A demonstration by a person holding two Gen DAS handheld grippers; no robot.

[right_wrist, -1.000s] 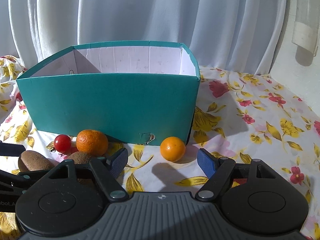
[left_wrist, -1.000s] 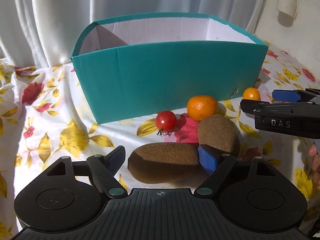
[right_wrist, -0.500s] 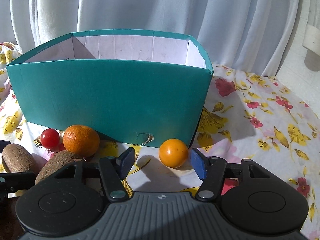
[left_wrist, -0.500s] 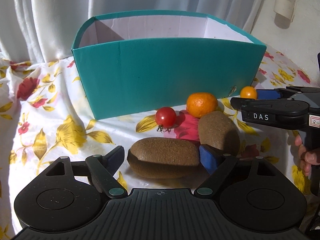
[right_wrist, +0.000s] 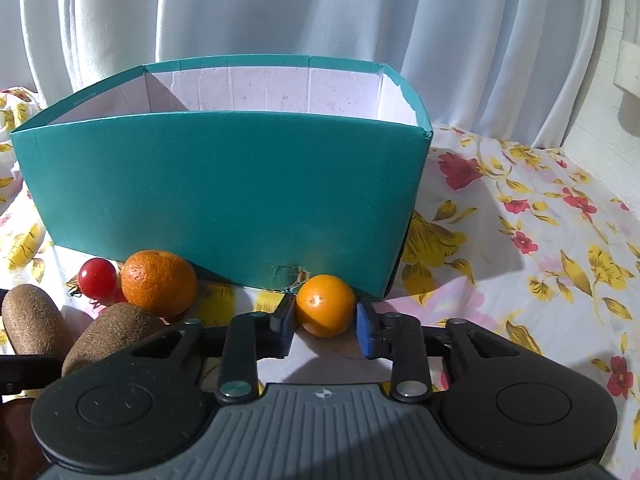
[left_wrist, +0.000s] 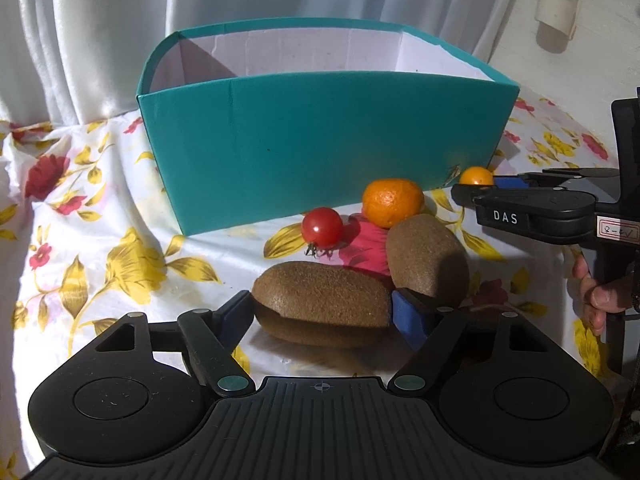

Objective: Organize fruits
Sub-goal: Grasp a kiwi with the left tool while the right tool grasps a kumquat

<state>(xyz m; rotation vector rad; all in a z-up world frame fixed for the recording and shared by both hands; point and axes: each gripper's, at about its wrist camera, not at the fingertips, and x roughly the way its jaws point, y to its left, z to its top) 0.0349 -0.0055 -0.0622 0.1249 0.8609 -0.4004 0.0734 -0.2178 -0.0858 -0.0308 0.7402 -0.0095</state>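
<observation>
A brown kiwi (left_wrist: 320,296) lies lengthwise on the flowered cloth between the jaws of my left gripper (left_wrist: 320,312). Those jaws are closing, and the blue pads (left_wrist: 404,314) stand right at the kiwi's two ends. A second kiwi (left_wrist: 428,260), a tangerine (left_wrist: 392,202) and a cherry tomato (left_wrist: 322,226) lie just beyond it. My right gripper (right_wrist: 324,322) is shut on a small orange fruit (right_wrist: 326,304), which rests on the cloth against the front wall of the teal box (right_wrist: 224,184). The left wrist view shows that right gripper (left_wrist: 478,188) at the far right.
The teal box (left_wrist: 320,152) stands open-topped with white inner walls; its floor is hidden. White curtains hang behind it. A person's hand (left_wrist: 596,296) holds the right gripper's handle. The tangerine (right_wrist: 158,282), tomato (right_wrist: 97,278) and kiwis (right_wrist: 112,332) sit left of the right gripper.
My right gripper moved in towards the small orange fruit and its jaws closed onto it. The left jaws narrowed slightly around the kiwi; the left hand stayed put.
</observation>
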